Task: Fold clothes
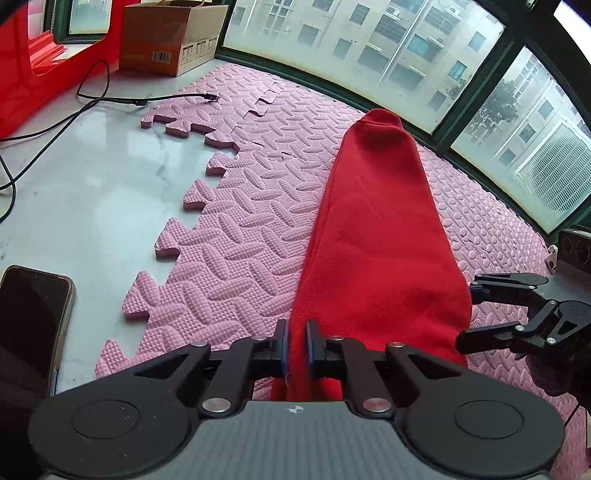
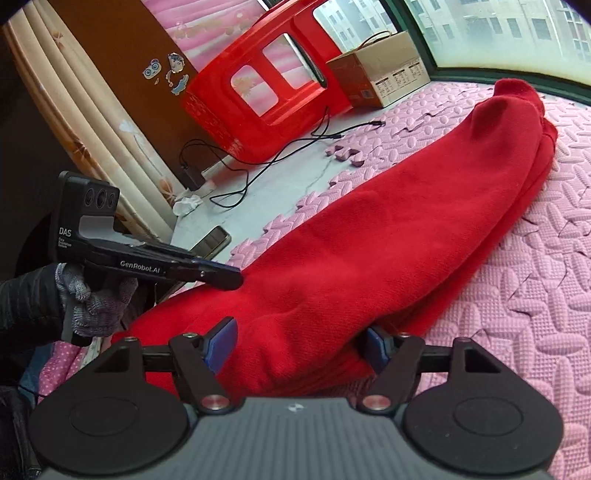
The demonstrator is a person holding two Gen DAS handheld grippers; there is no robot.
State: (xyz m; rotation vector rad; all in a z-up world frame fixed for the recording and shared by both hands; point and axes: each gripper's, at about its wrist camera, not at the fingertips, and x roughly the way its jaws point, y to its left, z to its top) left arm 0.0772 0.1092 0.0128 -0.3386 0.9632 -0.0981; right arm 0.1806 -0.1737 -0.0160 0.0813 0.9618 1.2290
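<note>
- While one red garment (image 1: 373,236) lies long and narrow on the pink foam mats (image 1: 240,229), two hand-held grippers work at its near end.
- Left hand-held gripper (image 1: 296,343): jaws pinched on the garment's near edge; "GenRobot.AI" and "DAS" read on its side in the right wrist view.
- Right hand-held gripper (image 2: 295,345): jaws spread wide, cloth bunched between them, not clamped.
- One phone (image 1: 29,317), one cardboard box (image 1: 170,33) and a black cable (image 1: 110,98) sit left on the pale surface (image 1: 92,177), past the mats' jagged edge.
- Bare mat lies on both sides of the garment; windows (image 1: 369,48) bound the far side.
</note>
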